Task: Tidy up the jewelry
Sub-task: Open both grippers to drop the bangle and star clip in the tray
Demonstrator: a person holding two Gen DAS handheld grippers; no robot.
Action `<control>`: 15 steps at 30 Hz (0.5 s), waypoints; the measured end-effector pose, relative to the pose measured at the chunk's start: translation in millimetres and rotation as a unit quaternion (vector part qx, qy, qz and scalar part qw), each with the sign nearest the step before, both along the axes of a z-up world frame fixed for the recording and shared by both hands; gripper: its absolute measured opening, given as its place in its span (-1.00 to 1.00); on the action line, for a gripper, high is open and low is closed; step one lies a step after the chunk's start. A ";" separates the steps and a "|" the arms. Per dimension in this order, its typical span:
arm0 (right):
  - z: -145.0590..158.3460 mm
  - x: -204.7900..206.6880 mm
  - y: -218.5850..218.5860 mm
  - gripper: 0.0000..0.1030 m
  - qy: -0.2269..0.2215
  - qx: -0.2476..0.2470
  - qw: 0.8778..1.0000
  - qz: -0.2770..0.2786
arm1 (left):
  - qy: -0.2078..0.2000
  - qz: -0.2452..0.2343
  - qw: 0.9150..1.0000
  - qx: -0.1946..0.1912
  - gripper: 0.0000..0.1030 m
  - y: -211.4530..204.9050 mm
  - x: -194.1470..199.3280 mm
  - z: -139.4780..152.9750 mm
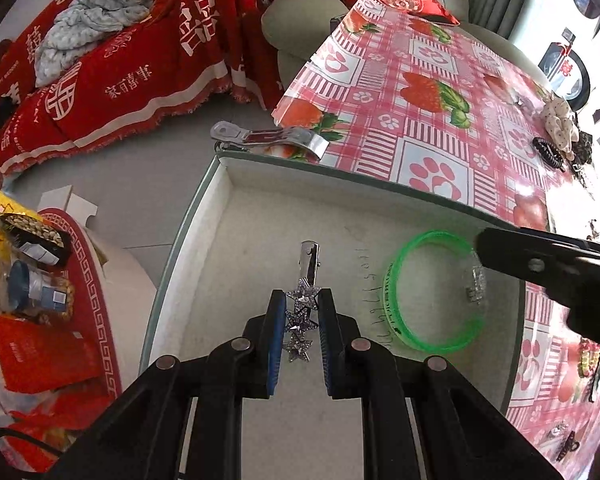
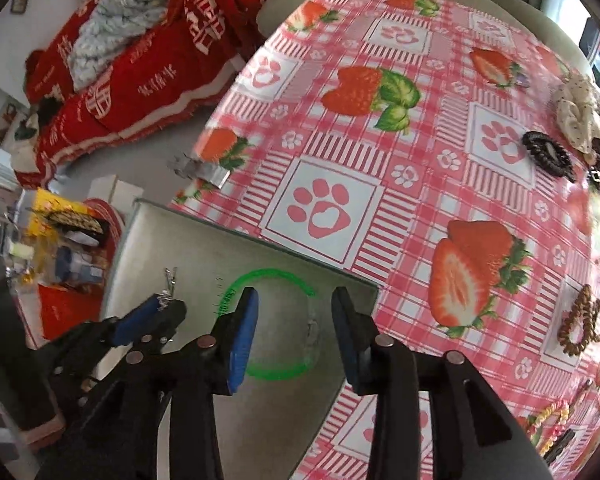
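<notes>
A white tray (image 1: 236, 200) sits at the table's near-left corner. My left gripper (image 1: 302, 300) is shut on a silver star hair clip (image 1: 300, 320) and holds it over the tray floor. A green bracelet (image 1: 396, 300) with a small clear clip (image 1: 475, 284) inside it lies in the tray's right half. My right gripper (image 2: 295, 304) is open and empty just above the green bracelet (image 2: 276, 370). The left gripper (image 2: 168, 308) with the star clip (image 2: 165, 298) shows at left in the right wrist view.
A silver metal hair clip (image 1: 268, 138) lies on the strawberry tablecloth (image 1: 428, 88) behind the tray. A cream scrunchie (image 2: 578, 116), a black coil hair tie (image 2: 548, 154), brown bead bracelets (image 2: 586, 320) and colourful bead pieces (image 2: 552, 420) lie along the right. A stool with snacks (image 1: 40, 280) stands at left.
</notes>
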State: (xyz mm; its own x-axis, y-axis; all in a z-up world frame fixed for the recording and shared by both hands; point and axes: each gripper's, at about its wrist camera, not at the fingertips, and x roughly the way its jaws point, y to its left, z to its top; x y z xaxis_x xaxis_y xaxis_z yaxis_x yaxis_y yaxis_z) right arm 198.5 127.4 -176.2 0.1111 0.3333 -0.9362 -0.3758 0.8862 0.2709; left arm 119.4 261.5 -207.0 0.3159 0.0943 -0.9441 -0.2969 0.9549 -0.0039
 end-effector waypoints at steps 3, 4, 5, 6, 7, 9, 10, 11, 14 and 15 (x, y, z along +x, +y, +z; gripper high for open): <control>11.5 -4.3 -10.9 -0.15 -0.004 0.012 1.000 -0.008 | 0.001 -0.001 1.000 0.003 -0.56 -2.8 3.0 0.9; 14.8 -6.0 -12.3 -0.15 -0.004 0.015 1.000 -0.010 | 0.000 -0.002 1.000 0.005 -0.56 -3.9 4.3 1.3; 17.4 -7.8 -16.3 -0.15 -0.004 0.018 1.000 -0.013 | -0.002 -0.003 1.000 0.006 -0.56 -4.0 4.9 1.7; 19.7 -9.9 -20.6 -0.15 -0.004 0.021 1.000 -0.016 | -0.004 -0.005 1.000 0.005 -0.56 -4.7 6.5 2.6; 21.5 -13.6 -26.9 -0.15 -0.004 0.024 0.999 -0.020 | -0.004 -0.005 1.000 0.005 -0.56 -5.1 7.7 3.5; 25.3 -18.9 -35.6 -0.15 -0.004 0.030 0.999 -0.029 | -0.005 -0.006 1.000 0.007 0.59 -5.8 10.5 6.1; 27.1 -21.3 -41.9 -0.15 -0.003 0.032 0.999 -0.034 | -0.009 0.001 1.000 0.012 1.00 -5.3 9.8 9.1; 27.7 -24.0 -46.7 -0.15 -0.002 0.033 0.999 -0.039 | -0.024 0.009 0.999 0.023 1.00 -5.7 7.3 14.3; 30.6 -31.1 -61.9 -0.15 0.000 0.036 0.998 -0.052 | -0.030 -0.005 0.999 0.025 1.00 -9.3 8.0 21.7; 31.6 -33.4 -66.8 -0.15 0.001 0.037 0.998 -0.056 | -0.026 -0.008 0.999 0.030 1.00 -11.7 8.1 22.3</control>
